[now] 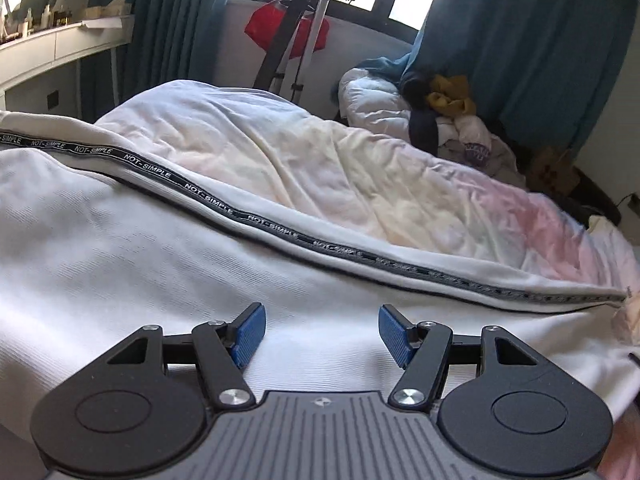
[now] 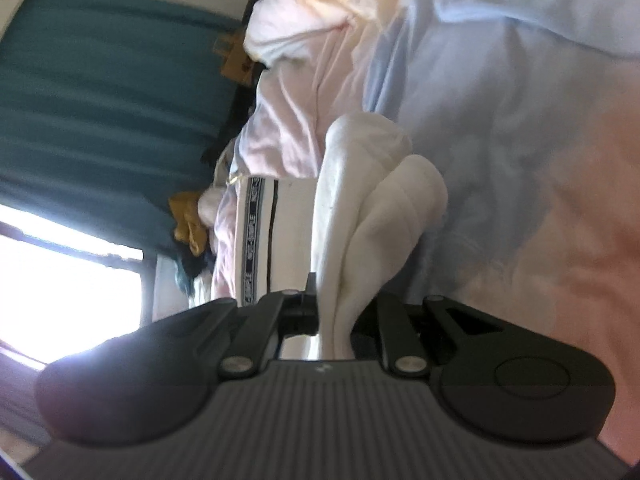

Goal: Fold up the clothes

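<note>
A white garment (image 1: pixel 120 248) with a black lettered stripe (image 1: pixel 208 200) along its side lies spread over the bed. My left gripper (image 1: pixel 322 334) hovers just above its near part, open, with nothing between the blue pads (image 1: pixel 250 330). In the right wrist view, which is rolled sideways, my right gripper (image 2: pixel 334 312) is shut on a bunched fold of the same white garment (image 2: pixel 372 208). The fold rises from between the fingers, and the striped side (image 2: pixel 254 236) shows to its left. The right fingertips are hidden by cloth.
A pale pink and cream duvet (image 1: pixel 360 176) covers the bed. A pile of clothes (image 1: pixel 452 120) sits at the far end by teal curtains (image 1: pixel 540 48). A metal stand (image 1: pixel 304 40) with a red bag and a white desk (image 1: pixel 52 52) stand near the window.
</note>
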A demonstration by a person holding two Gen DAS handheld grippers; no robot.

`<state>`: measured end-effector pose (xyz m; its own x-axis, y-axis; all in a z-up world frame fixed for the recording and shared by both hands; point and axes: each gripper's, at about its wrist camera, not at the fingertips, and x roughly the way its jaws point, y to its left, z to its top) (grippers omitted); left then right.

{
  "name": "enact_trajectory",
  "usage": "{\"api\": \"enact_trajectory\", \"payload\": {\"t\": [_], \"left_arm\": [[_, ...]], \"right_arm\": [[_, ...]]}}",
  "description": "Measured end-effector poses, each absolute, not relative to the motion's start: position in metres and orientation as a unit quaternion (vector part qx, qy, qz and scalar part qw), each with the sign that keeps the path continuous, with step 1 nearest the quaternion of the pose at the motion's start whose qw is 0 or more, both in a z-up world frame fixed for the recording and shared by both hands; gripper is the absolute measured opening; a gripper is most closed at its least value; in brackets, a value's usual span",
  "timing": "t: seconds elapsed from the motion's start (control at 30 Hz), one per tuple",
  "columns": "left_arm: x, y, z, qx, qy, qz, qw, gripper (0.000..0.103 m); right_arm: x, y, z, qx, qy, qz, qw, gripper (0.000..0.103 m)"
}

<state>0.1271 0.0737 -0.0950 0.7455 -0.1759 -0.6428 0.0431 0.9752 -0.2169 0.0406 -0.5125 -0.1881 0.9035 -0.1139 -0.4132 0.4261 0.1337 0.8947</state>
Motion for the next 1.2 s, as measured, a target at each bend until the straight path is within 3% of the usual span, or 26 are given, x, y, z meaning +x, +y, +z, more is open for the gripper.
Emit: {"api": "enact_trajectory", "payload": {"t": [0.07, 0.17, 0.3, 0.47, 0.53, 0.6, 0.7, 0.87, 1.2], "left_arm": [[0.124, 0.071, -0.094, -0.080, 0.344, -0.052, 0.934, 0.064], [0.121, 0.069, -0.092, -0.091, 0.343, -0.056, 0.933, 0.064], [0.122, 0.060, -0.092, -0.074, 0.343, -0.072, 0.934, 0.064], [0.129, 0.054, -0.097, -0.066, 0.350, -0.084, 0.931, 0.064], [0.132, 0.053, -0.100, -0.066, 0.354, -0.087, 0.929, 0.064], [0.135, 0.051, -0.103, -0.061, 0.361, -0.085, 0.927, 0.064], [0.138, 0.050, -0.106, -0.049, 0.368, -0.082, 0.925, 0.064], [0.142, 0.048, -0.108, -0.033, 0.375, -0.080, 0.923, 0.064], [0.143, 0.071, -0.092, -0.093, 0.376, -0.089, 0.917, 0.065]], "right_arm": [[0.040, -0.517, -0.194, 0.648, 0.125, -0.174, 0.731, 0.016], [0.039, -0.521, -0.209, 0.678, 0.129, -0.185, 0.699, 0.033], [0.042, -0.526, -0.221, 0.698, 0.109, -0.172, 0.687, 0.045], [0.050, -0.524, -0.214, 0.654, 0.108, -0.189, 0.725, 0.045], [0.052, -0.521, -0.210, 0.631, 0.109, -0.201, 0.741, 0.042], [0.055, -0.519, -0.206, 0.607, 0.111, -0.212, 0.758, 0.024], [0.056, -0.514, -0.197, 0.576, 0.114, -0.227, 0.777, 0.017], [0.060, -0.504, -0.160, 0.508, 0.100, -0.224, 0.825, 0.013], [0.082, -0.386, -0.014, 0.242, 0.040, -0.160, 0.956, 0.014]]}}
